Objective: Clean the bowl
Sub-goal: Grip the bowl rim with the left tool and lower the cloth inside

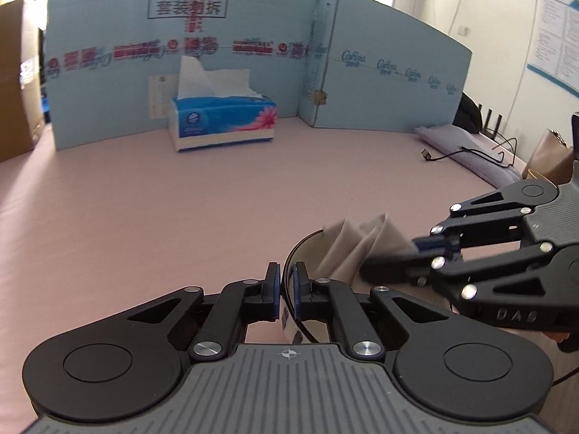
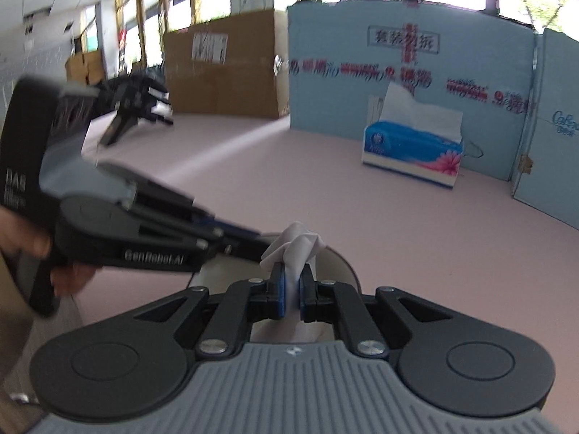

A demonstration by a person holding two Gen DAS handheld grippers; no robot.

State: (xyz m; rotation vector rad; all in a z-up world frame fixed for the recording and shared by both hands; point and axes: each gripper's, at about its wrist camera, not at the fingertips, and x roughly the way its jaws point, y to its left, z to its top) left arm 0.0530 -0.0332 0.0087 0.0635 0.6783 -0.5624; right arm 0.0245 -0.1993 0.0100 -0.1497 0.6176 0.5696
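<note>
1. Nearest to us, our left gripper [image 1: 287, 291] has its blue-padded jaws closed down to a narrow slot on the dark thin rim of the round, pale-lined bowl [image 1: 307, 244], which sits on the pink tablecloth [image 1: 163, 199] at the table's near edge.
2. Our right gripper [image 2: 292, 285] is clamped on a crumpled white paper tissue [image 2: 295, 244], and the wad hangs over the bowl's inside.
3. We judge the bowl rigid, smooth and likely slippery, so the rim pinch is the sensible hold; it may tip if we press hard on the far wall.
4. The tissue is soft and light and will tear or bunch, so we keep it gripped at its gathered middle.
5. Further off stands a blue tissue box [image 1: 222, 121] against the pale blue cardboard screen [image 1: 173, 18].
</note>
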